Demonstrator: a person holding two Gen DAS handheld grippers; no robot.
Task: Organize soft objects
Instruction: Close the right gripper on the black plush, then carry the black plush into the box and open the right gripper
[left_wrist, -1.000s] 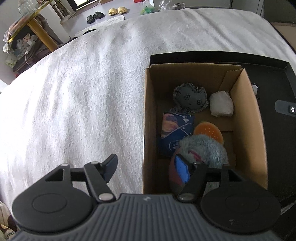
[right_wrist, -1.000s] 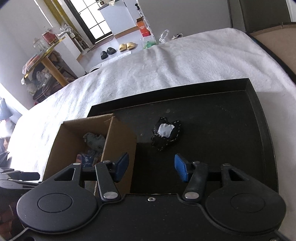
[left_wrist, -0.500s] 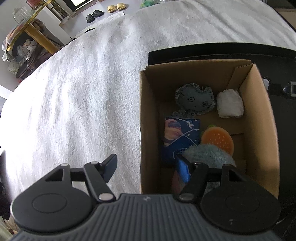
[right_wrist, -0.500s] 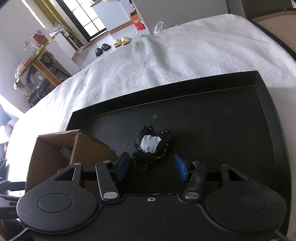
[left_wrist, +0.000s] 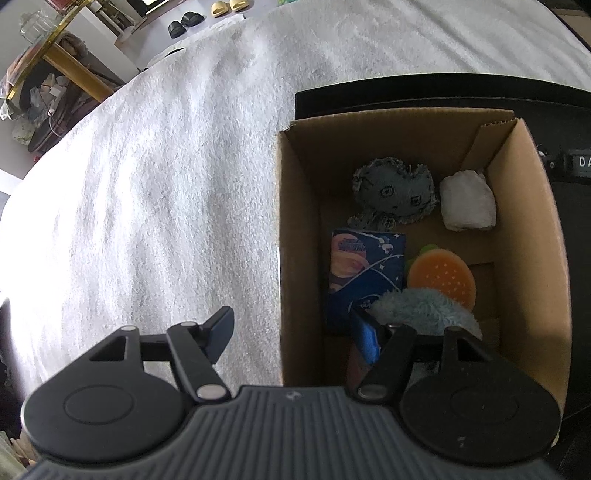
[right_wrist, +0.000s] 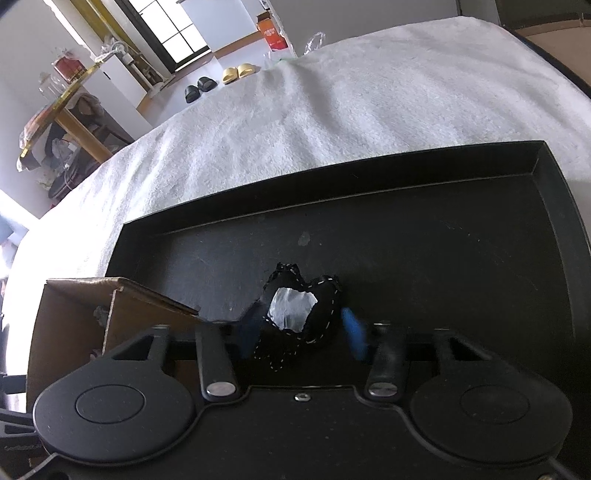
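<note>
A cardboard box (left_wrist: 299, 236) stands on a black tray (right_wrist: 443, 258) on a white blanket. In the box lie a grey fabric toy (left_wrist: 391, 192), a white soft lump (left_wrist: 467, 203), a blue space-print pouch (left_wrist: 364, 273), an orange burger toy (left_wrist: 441, 277) and a fluffy blue-grey toy (left_wrist: 421, 308). My left gripper (left_wrist: 295, 332) is open and empty, straddling the box's left wall. My right gripper (right_wrist: 301, 332) is open, its fingers on either side of a black soft toy with a white patch (right_wrist: 299, 314) that lies on the tray.
The box also shows at the left of the right wrist view (right_wrist: 74, 306). The white blanket (left_wrist: 147, 184) spreads left of and behind the tray. A wooden table with jars (right_wrist: 62, 107) and slippers (right_wrist: 218, 79) on the floor are far behind.
My left gripper has drawn back from the box, leaving the fluffy toy inside. My right gripper has moved forward until the black toy lies between its fingers.
</note>
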